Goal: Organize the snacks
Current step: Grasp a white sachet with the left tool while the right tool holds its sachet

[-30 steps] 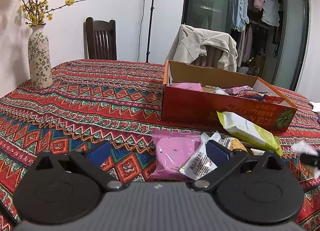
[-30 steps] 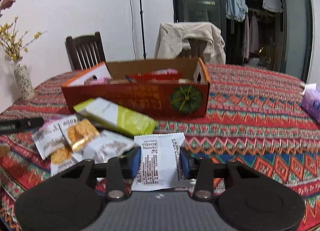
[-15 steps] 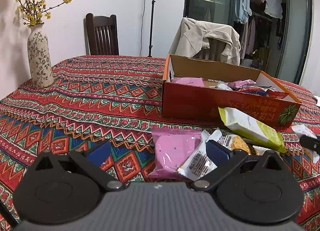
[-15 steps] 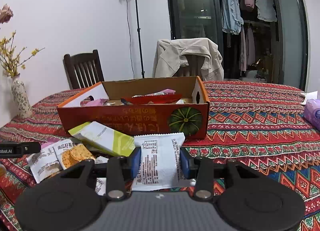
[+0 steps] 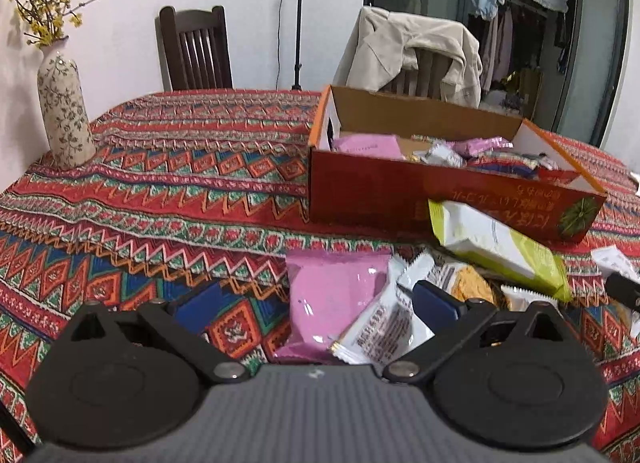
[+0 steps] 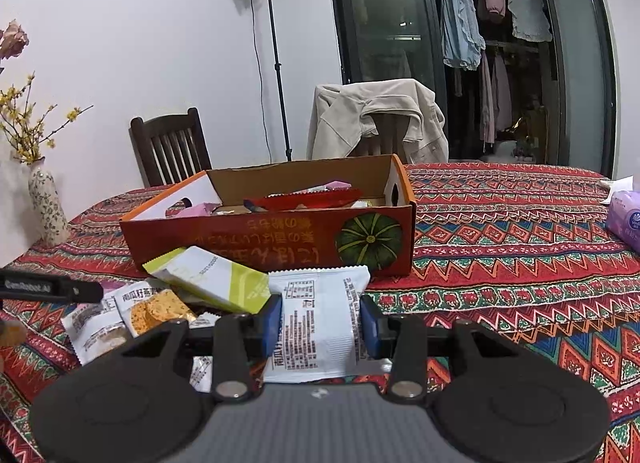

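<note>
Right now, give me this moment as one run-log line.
right gripper: fingers clamped on white snack packet | left gripper: open, empty, over loose snacks | orange box: partly filled

Glossy plastic snack packets [image 5: 336, 299], cardboard box [image 5: 380, 191]

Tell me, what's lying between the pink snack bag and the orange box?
Nothing. In the left wrist view, only bare patterned tablecloth separates the pink snack bag from the orange box.
</note>
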Tool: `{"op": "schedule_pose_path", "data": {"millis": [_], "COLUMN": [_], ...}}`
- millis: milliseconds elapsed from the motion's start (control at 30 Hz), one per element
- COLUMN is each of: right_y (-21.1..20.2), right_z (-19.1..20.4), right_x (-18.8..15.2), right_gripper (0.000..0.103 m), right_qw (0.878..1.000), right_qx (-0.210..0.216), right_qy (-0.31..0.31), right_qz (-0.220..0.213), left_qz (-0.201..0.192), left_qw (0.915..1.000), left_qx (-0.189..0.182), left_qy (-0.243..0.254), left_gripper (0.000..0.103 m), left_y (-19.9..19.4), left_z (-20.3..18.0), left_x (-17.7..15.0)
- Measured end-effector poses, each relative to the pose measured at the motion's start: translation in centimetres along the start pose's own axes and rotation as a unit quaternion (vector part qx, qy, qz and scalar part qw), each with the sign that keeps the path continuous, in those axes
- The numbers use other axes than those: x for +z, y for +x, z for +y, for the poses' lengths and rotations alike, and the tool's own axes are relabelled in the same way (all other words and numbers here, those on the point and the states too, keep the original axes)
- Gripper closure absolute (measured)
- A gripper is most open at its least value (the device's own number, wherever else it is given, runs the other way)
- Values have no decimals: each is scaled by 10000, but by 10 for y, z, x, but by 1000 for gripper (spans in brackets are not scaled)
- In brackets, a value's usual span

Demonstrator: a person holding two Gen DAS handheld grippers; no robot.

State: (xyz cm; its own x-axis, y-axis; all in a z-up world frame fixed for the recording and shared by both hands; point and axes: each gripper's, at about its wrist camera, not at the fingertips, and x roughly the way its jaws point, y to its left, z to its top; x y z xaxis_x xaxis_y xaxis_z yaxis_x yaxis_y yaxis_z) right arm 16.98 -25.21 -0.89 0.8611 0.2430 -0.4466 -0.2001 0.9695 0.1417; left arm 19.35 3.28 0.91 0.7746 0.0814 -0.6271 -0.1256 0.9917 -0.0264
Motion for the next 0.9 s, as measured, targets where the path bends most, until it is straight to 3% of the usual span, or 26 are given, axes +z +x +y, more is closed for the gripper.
{"op": "schedule_pose_path", "data": {"millis": [167, 533, 633, 700, 767, 900], "right_y": [0, -4, -4, -5, -5, -5], "right_z": [1, 2, 2, 1, 1, 2], "right_x": [0, 0, 0, 0, 0, 0], "right_gripper": [63, 63, 63, 63, 63, 63], "right_qw": [10000, 10000, 9999, 9999, 9999, 9999], "right_qx": [3, 32, 48, 52, 55, 50], "right_qy": [-18, -33, -20, -8, -11, -22], "right_qz": [-20, -85, -88, -93, -98, -108], "left_qz": [-33, -175, -163, -171, -169, -228], "left_qw": [9997, 9912, 9907, 9907, 9908, 9916], "left_qx": [-77, 229, 199, 112, -41, -104], "left_qy": [245, 1292, 1339, 1346, 1341, 1271], "left_gripper": [0, 1, 11, 30, 40, 46], "left_y": [-4, -1, 1, 0, 0, -4], "left_z": [-12, -49, -50, -49, -48, -46], "left_x": [-7, -25, -26, -26, -27, -29]}}
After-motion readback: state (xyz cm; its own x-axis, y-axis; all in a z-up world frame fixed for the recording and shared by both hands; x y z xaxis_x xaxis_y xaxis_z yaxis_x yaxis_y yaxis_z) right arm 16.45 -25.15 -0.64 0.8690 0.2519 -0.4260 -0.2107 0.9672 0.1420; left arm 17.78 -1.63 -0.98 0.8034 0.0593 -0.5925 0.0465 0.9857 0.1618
